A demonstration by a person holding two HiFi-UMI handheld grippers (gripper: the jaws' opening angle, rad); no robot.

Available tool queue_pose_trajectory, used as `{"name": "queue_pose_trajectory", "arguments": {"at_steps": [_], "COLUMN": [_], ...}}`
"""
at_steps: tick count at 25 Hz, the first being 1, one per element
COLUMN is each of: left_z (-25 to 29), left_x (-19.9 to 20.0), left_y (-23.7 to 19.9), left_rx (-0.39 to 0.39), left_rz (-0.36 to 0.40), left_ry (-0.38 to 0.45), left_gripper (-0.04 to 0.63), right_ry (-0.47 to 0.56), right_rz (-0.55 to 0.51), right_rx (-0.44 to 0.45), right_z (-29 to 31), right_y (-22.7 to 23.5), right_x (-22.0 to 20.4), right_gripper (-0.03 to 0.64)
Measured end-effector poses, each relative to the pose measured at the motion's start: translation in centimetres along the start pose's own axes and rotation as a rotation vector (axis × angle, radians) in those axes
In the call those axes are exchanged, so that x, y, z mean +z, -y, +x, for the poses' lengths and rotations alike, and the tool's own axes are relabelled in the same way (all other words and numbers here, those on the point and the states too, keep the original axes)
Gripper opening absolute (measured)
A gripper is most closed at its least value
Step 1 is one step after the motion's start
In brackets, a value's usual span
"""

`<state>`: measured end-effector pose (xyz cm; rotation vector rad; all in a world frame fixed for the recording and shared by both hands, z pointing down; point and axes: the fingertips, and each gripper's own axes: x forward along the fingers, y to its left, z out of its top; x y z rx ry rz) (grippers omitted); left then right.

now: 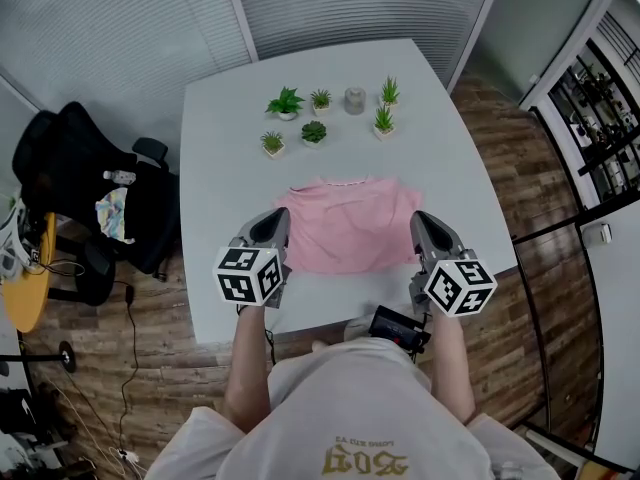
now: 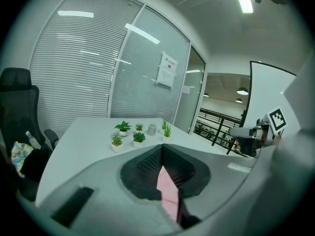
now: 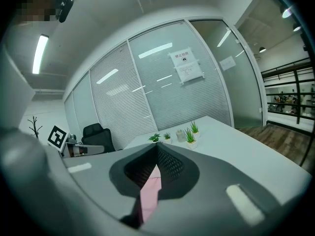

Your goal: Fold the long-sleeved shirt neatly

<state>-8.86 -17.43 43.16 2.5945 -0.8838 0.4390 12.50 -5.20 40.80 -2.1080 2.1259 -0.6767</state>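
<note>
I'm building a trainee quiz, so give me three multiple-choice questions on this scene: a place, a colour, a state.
1. Where do the potted plants stand? A) on the table beyond the shirt B) on the shirt C) at the table's near edge
2. What colour is the shirt? A) blue B) pink C) green
3. How are the left tongs and right tongs? A) both open B) one open C) both shut on the shirt
Answers: 1 A, they stand past its collar; 2 B, plainly pink; 3 C, pink cloth is pinched in each.
</note>
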Motion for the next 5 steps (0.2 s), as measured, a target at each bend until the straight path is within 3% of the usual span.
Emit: {"name": "queue_pose_trajectory", "arguments": {"at_steps": [5], "left_z": [0.00], "left_x": [-0.31], "left_y": [0.37], "left_rx": [-0.006], "left_rz": [0.009], "left_ry": [-0.011], "left_gripper": [0.008], "right_ry": [-0.004], "right_rz": [-0.004], "right_rx": [0.007], "right_z": [-0.20], "right_y": [-0.25], "right_x": [-0.08], "right_gripper": [0.009]}}
